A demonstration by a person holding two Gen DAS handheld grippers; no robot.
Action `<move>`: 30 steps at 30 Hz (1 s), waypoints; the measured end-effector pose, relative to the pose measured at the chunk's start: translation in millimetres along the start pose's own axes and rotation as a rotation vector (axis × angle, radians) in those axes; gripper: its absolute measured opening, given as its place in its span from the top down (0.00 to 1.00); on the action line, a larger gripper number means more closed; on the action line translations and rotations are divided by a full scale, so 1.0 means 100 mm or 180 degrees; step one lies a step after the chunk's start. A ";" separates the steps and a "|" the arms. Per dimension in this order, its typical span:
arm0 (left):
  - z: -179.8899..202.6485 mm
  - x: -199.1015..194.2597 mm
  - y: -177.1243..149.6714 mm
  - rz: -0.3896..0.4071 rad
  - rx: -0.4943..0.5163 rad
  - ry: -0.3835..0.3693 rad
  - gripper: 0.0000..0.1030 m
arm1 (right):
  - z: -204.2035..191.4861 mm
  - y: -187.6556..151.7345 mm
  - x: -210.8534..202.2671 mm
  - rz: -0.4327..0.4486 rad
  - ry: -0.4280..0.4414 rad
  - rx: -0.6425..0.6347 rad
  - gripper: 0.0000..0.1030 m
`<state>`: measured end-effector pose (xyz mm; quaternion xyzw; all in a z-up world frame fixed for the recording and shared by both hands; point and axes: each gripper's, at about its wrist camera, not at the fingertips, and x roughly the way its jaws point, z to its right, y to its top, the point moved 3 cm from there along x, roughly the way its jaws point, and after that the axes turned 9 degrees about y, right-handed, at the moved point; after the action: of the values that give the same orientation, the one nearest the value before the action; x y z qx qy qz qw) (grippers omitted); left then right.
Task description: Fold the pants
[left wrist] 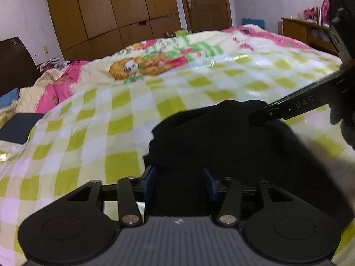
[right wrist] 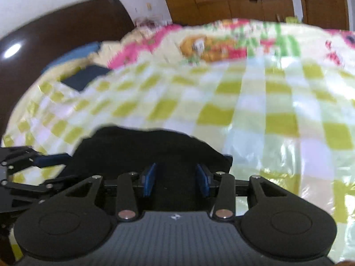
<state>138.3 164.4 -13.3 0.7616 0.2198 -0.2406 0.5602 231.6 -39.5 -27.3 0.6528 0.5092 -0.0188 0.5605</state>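
Left wrist alone shows door (left wrist: 206, 2) beyond pants (left wrist: 221, 137)

black pants (left wrist: 221, 137), green-checked sheet (left wrist: 99, 133)

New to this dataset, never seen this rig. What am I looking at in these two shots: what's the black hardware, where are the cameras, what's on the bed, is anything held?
There is no robot arm here: a person carries a hand-held set of tongs in each hand, each with a fisheye camera looking forward along its two fingers. One picture is from the left tongs, the other from the right tongs; the black hardware at the bottom is the tool itself. Black pants lie bunched on a green-and-white checked bed cover. Both sets of tongs stand open with dark cloth between their blue pads, so nothing looks pinched. A dark flat item lies near the bed's edge.
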 end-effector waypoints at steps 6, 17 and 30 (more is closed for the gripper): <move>-0.09 -0.06 0.02 0.0020 -0.0139 0.0000 0.29 | -0.08 -0.04 -0.05 -0.0023 -0.0103 -0.0039 0.60; -0.07 -0.36 -0.25 -0.0023 -0.0038 0.0109 0.29 | -0.84 -0.86 -0.74 -0.0395 0.0315 -0.0502 0.58; -0.13 -0.47 -0.11 0.0068 -0.0064 0.0049 0.29 | -0.28 -0.46 -0.56 -0.0123 0.0321 0.0406 0.56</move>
<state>96.4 177.1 11.1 0.7600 0.2184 -0.2266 0.5687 158.2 -61.7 -16.3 0.6773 0.5471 -0.0291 0.4910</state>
